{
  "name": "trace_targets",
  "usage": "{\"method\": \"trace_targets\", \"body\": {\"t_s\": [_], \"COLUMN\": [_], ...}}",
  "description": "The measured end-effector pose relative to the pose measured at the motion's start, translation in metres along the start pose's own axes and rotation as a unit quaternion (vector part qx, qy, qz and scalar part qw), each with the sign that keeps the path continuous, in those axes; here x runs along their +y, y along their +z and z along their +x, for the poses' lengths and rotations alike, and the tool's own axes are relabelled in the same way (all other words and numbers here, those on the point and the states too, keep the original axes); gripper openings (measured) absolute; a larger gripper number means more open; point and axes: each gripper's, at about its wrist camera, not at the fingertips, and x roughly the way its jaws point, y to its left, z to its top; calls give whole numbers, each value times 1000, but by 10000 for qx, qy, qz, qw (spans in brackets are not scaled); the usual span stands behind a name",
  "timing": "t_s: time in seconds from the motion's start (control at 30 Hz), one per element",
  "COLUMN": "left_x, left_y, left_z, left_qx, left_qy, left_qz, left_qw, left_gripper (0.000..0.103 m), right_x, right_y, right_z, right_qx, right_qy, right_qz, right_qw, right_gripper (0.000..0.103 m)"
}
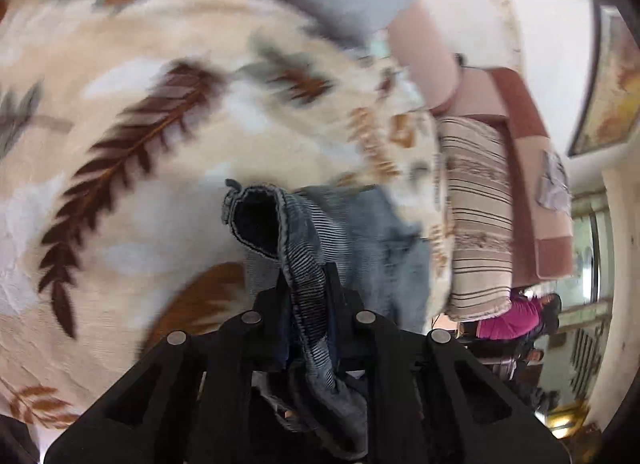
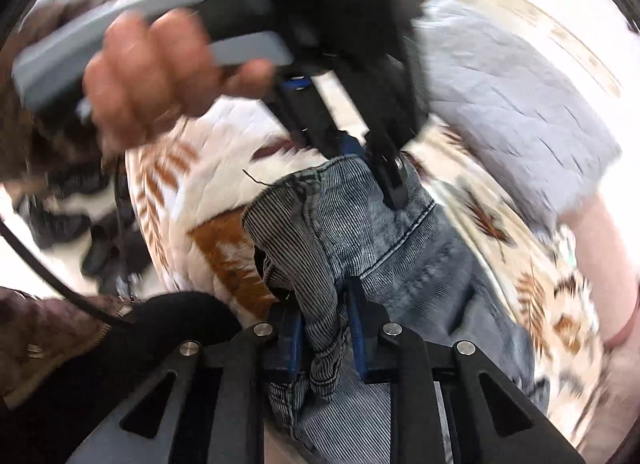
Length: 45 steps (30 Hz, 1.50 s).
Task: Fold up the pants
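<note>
The pants [image 1: 352,224] are blue-grey ribbed denim, lifted over a leaf-patterned blanket [image 1: 120,124]. My left gripper [image 1: 306,288] is shut on a bunched edge of the pants, whose hem curls up ahead of it. In the right wrist view my right gripper [image 2: 326,304] is shut on another striped fold of the pants [image 2: 400,248]. The left gripper [image 2: 384,180] shows there too, held by a hand [image 2: 160,72], its fingers clamped on the pants' seamed edge just ahead. Both grippers hold the cloth close together.
A grey quilted pillow [image 2: 520,104] lies on the bed at the right. A striped cushion [image 1: 476,216] and a pink sofa [image 1: 532,184] stand past the bed edge. Dark shoes [image 2: 80,232] sit on the floor at the left. A person in magenta [image 1: 512,320] sits far off.
</note>
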Motion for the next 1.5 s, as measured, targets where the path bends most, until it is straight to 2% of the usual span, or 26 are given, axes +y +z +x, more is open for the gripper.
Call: {"method": "trace_targets", "body": {"t_s": [0.1,0.17,0.27,0.33,0.43,0.53,0.57,0.6,0.63,0.67,0.73,0.8,0.87,0.93,0.97,1.0,1.03,1.13,1.17,1.2,1.27,1.37,1.4,1.43,1.47,1.5], "left_x": [-51,-93,-146,-167,-190,-199,-198,-198,-200,-204,-217,-239,-261,-274,-278,-278,-274,-244,-229,-220,-203,-189,-188,-186,-186,-186], "left_y": [-2,-4,-6,-8,-14,-26,-34,-39,-43,-45,-45,-37,-25,-11,-4,3,10,27,30,30,23,5,3,1,1,2], "left_z": [7,26,76,114,175,233,253,263,267,266,255,228,195,167,147,139,135,138,148,156,175,189,189,186,182,176], "left_qx": [81,289,656,1001,1478,1926,2124,2239,2282,2280,2348,2362,2097,1763,1489,1390,1376,1687,1805,1889,2114,2022,1915,1797,1720,1736], "left_qy": [-98,-138,147,200,454,1128,1507,1731,1876,1935,1892,1649,1565,1558,1546,1570,1597,1685,1811,1840,1780,1916,1937,1957,1961,1844], "left_qz": [472,890,1396,1573,1780,1932,2015,2111,2225,2339,2502,2762,3157,3518,3853,4010,4094,3838,3734,3677,3546,3785,3840,3886,3887,3763], "left_qw": [9988,9955,9879,9823,9718,9554,9442,9356,9291,9251,9200,9169,9121,9060,8975,8917,8877,8921,8917,8918,8933,8827,8823,8823,8837,8912], "left_gripper": [12,12,12,12,12,12,12,12,12,12,12,14,27,72,78,80,80,80,80,80,80,80,74,51,37,26], "right_x": [-41,-67,-112,-142,-171,-194,-200,-206,-209,-214,-217,-222,-224,-225,-222,-219,-215,-208,-209,-209,-210,-208,-205,-203,-203,-203], "right_y": [-17,-35,-73,-111,-157,-203,-216,-232,-240,-252,-267,-276,-279,-278,-276,-272,-264,-248,-244,-241,-237,-231,-229,-226,-222,-219], "right_z": [-26,-42,-60,-67,-66,-61,-59,-57,-56,-56,-62,-68,-75,-79,-79,-77,-74,-60,-58,-56,-47,-26,-24,-24,-24,-24], "right_qx": [-115,-114,-65,14,175,356,409,407,390,320,123,-133,-392,-661,-732,-747,-716,-418,-427,-467,-521,-393,-453,-490,-471,-419], "right_qy": [139,192,361,518,662,888,960,1030,1110,1232,1361,1492,1613,1819,1932,2054,2172,2292,2301,2332,2497,2759,2832,2796,2762,2715], "right_qz": [789,1333,2388,3213,4008,4754,4951,5211,5335,5532,5729,5835,5871,5857,5834,5805,5750,5546,5543,5585,5732,5916,5940,5917,5844,5780], "right_qw": [9967,9908,9704,9456,9136,8745,8626,8463,8376,8232,8081,7982,7923,7871,7855,7844,7855,7988,7987,7947,7787,7565,7516,7546,7615,7684], "right_gripper": [14,15,15,15,17,23,23,23,23,24,28,46,58,65,73,77,78,78,78,78,78,78,67,54,23,12]}}
